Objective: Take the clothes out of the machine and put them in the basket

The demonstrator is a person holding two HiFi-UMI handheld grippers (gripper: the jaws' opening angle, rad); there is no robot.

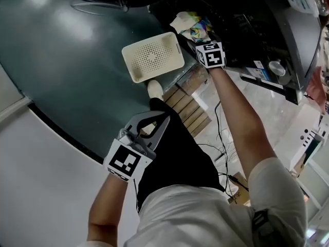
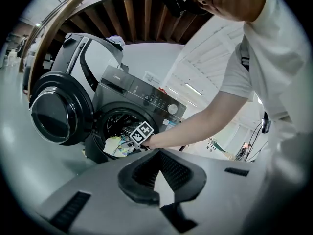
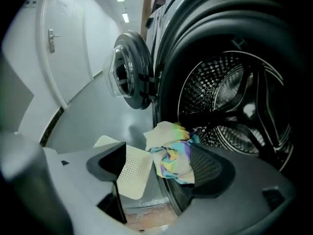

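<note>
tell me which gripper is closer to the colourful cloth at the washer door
Right. The right gripper is at the washer mouth, open jaws either side of the cloth; the left gripper hangs back by the person's leg.

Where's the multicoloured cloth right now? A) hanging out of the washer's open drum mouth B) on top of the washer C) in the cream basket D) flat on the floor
A: the multicoloured cloth hangs over the lip of the open drum of the washer, while the cream basket on the floor in front has nothing in it.
</note>
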